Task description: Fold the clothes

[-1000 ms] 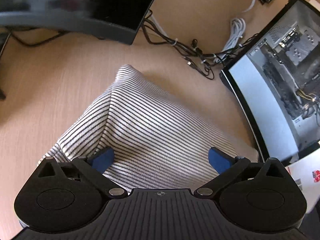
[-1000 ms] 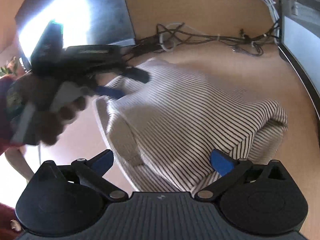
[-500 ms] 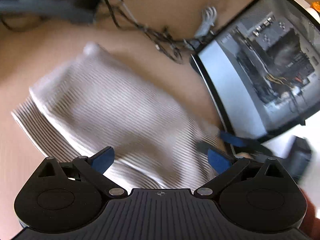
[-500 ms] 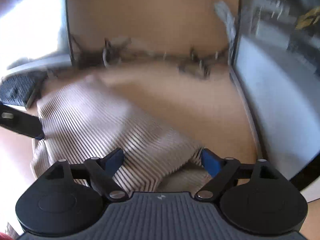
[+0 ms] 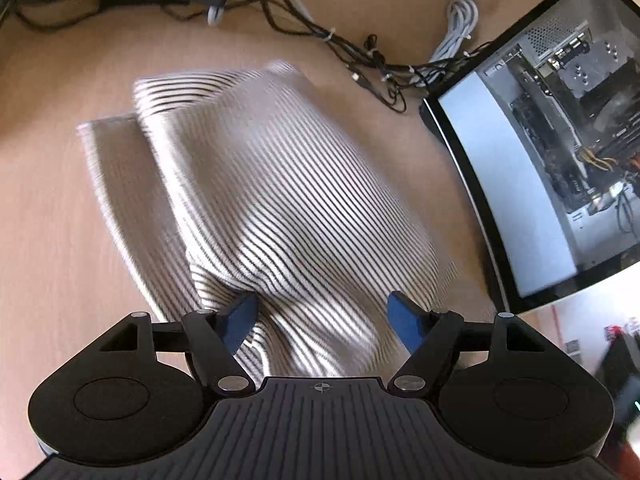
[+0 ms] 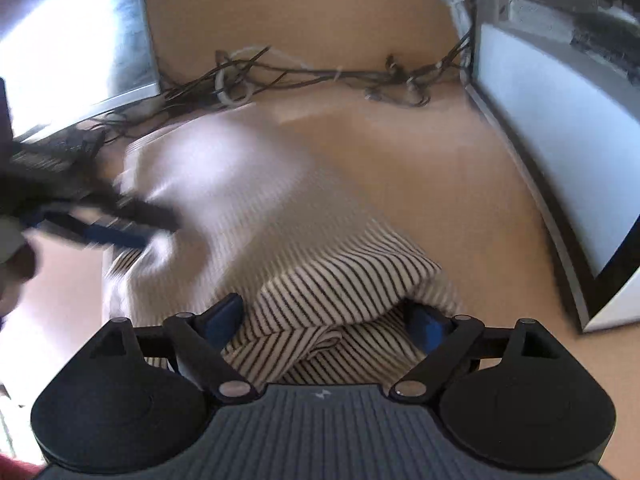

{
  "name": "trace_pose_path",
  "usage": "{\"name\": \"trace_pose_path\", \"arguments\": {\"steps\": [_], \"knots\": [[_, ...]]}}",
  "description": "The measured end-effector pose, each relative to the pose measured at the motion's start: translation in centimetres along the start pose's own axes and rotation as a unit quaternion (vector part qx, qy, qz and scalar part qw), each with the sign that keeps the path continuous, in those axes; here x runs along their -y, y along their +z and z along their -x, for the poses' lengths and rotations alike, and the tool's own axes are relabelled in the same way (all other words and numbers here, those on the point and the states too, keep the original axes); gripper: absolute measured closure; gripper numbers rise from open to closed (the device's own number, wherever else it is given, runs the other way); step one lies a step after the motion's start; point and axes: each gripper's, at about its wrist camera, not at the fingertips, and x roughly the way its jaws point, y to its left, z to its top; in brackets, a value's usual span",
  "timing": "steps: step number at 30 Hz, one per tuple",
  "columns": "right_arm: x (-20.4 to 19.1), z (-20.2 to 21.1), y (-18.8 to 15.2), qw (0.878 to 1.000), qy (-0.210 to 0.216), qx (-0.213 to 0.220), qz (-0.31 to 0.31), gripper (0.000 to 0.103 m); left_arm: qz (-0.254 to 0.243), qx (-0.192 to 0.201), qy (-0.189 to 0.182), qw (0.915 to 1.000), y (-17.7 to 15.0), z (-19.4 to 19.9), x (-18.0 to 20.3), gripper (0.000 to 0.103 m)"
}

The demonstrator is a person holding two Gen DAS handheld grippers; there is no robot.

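While the striped garment (image 5: 280, 200) lies in stacked layers mid-frame on the table (image 5: 48, 208), both tools gape over its near edge, the left tool (image 5: 322, 316) and right tool (image 6: 326, 320) gripping nothing. Any further fold should, I judge, pinch all layers together and keep edges aligned.

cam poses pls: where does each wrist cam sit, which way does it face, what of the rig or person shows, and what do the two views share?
Left wrist: on the left gripper, looking forward and down over the striped garment toward the PC case; its own open blue fingers show.
Right wrist: on the right gripper, low at the garment's folded edge, facing the cable tangle; its own open fingers show, and the blurred left gripper and a hand at frame left.
Shared: garment, wooden desk, cables, PC case.
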Motion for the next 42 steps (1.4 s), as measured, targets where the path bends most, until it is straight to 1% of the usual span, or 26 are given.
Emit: {"name": "trace_pose_path", "arguments": {"steps": [3, 6, 8, 9, 11, 12, 16, 20, 23, 26, 28, 29, 31, 32, 33, 35, 38, 42], "knots": [[-1.8, 0.6, -0.5, 1.0, 0.013, -0.004, 0.02, 0.013, -0.009, 0.01, 0.01, 0.9999, 0.8, -0.2, -0.1, 0.025], [-2.8, 1.2, -0.1, 0.999, 0.02, -0.009, 0.045, 0.013, -0.012, 0.013, 0.014, 0.9998, 1.5, -0.4, -0.2, 0.024], [-2.9, 1.8, 0.6, 0.998, 0.023, -0.012, 0.055, 0.013, -0.009, 0.012, 0.014, 0.9998, 1.7, -0.3, -0.3, 0.022], [-2.8, 2.3, 0.9, 0.998, 0.026, -0.011, 0.056, 0.011, -0.008, 0.012, 0.015, 0.9998, 1.6, -0.1, -0.2, 0.019], [-2.5, 3.7, 1.5, 0.998, 0.031, -0.001, 0.056, 0.002, -0.009, 0.017, 0.02, 0.9996, 1.5, 0.5, -0.1, 0.015], [-2.4, 4.4, 1.8, 0.998, 0.032, 0.008, 0.057, 0.001, -0.011, 0.02, 0.021, 0.9995, 1.3, 0.8, 0.0, 0.013], [-2.0, 6.8, 3.4, 0.996, 0.032, 0.046, 0.071, 0.0, -0.02, 0.023, 0.011, 0.9995, 0.6, 2.2, 0.6, 0.012], [-1.4, 8.6, 5.2, 0.991, 0.057, 0.076, 0.092, 0.0, -0.017, 0.019, -0.01, 0.9996, -0.1, 2.5, 1.1, 0.011], [-0.5, 8.8, 6.1, 0.99, 0.044, 0.093, 0.098, 0.0, -0.01, 0.015, -0.027, 0.9995, -0.5, 2.4, 1.4, 0.011], [1.1, 6.2, 6.1, 0.995, -0.019, 0.082, 0.05, 0.0, -0.029, 0.001, -0.016, 0.9994, -1.6, 1.1, 1.9, 0.013], [1.6, 3.7, 5.8, 0.995, -0.065, 0.066, 0.03, 0.0, -0.046, -0.007, 0.0, 0.9989, -2.3, 0.3, 2.3, 0.013], [1.6, 2.4, 5.4, 0.994, -0.086, 0.053, 0.032, 0.0, -0.062, -0.007, 0.01, 0.998, -2.5, 0.1, 2.6, 0.013], [1.2, -0.1, 4.3, 0.992, -0.113, 0.018, 0.054, 0.0, -0.085, -0.007, 0.024, 0.996, -2.6, 0.0, 3.1, 0.013], [0.8, -1.0, 3.5, 0.991, -0.119, 0.009, 0.065, 0.0, -0.091, -0.009, 0.028, 0.9954, -2.6, 0.0, 3.2, 0.013], [0.3, -1.4, 2.7, 0.989, -0.124, 0.01, 0.075, 0.0, -0.093, -0.009, 0.031, 0.9951, -2.5, 0.0, 3.2, 0.013], [-0.3, -1.3, 1.7, 0.988, -0.129, 0.024, 0.082, 0.0, -0.089, -0.008, 0.035, 0.9954, -2.2, 0.1, 2.8, 0.013], [-0.8, -1.1, 1.4, 0.99, -0.115, 0.017, 0.075, 0.0, -0.081, -0.003, 0.039, 0.9959, -1.7, 0.3, 2.2, 0.013], [-1.3, -0.8, 0.8, 0.995, -0.085, 0.005, 0.061, 0.0, -0.076, 0.007, 0.05, 0.9958, -0.9, 0.2, 1.5, 0.013]]}}
